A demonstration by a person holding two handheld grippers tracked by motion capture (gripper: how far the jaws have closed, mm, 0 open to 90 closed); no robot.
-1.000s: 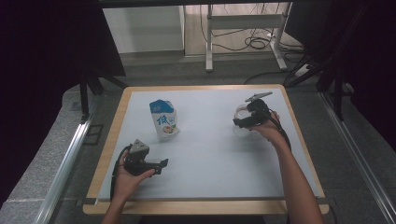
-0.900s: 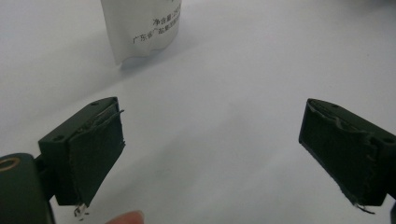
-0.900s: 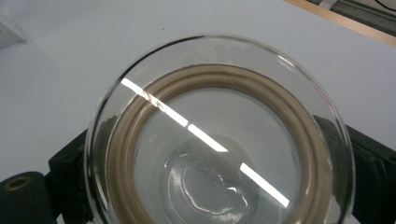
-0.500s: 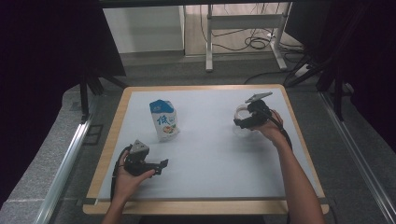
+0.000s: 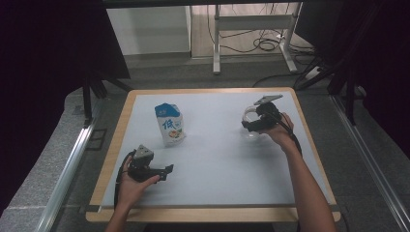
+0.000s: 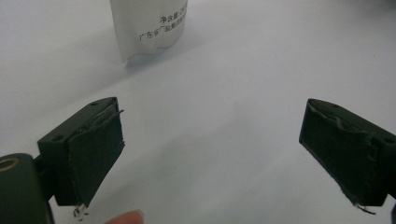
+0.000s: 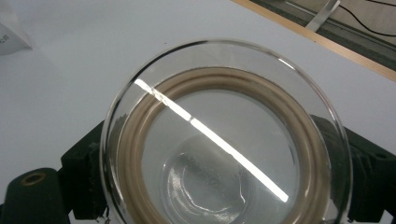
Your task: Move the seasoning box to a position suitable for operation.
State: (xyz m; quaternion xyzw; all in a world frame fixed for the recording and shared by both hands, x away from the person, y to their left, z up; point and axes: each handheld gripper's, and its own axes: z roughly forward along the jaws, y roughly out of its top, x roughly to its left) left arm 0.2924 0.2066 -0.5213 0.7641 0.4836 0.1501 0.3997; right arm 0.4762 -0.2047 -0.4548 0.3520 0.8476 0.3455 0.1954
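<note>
Right gripper [image 5: 252,126] jaws just eased narrower around the clear glass [image 7: 226,140], both sides apparently touching; left gripper [image 6: 212,154] unmoved, wide open, empty.

The glass [image 7: 224,135] is looking clear and glossy, glinting with a bright streak. The carton [image 5: 170,124] is showing printed, slightly shiny paperboard. The surface [image 5: 217,164] is appearing matt white, edged in pale wood. Frayed matt black pads [image 6: 95,154] are lining the left gripper [image 6: 212,156].

A clear round glass jar [image 7: 229,140] with a tan ring inside its mouth stands upright on the white tabletop, at the far right part of it, its open mouth facing up. A blue-and-white gable-top milk carton [image 5: 170,123] stands upright, well apart from it, toward the far left.
</note>
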